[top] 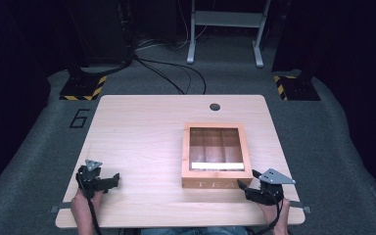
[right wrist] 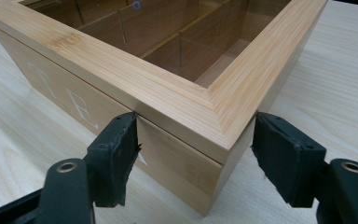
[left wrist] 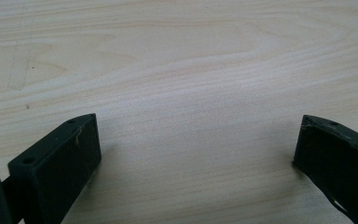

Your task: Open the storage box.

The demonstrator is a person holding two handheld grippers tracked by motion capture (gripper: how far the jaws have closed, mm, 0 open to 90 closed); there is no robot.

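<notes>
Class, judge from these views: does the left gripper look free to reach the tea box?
Probably yes: bare table lies between the open left gripper and the tea box.

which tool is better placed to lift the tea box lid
Right, probably. The right tool already straddles the near right corner of the tea box, jaws open either side. The left tool sits over bare table, well away.

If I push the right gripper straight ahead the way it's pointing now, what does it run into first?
The near right corner of the wooden tea box. The right gripper is open, and that corner sits between its fingers, so the box would probably meet the gripper almost at once; the exact gap is unclear.
</notes>
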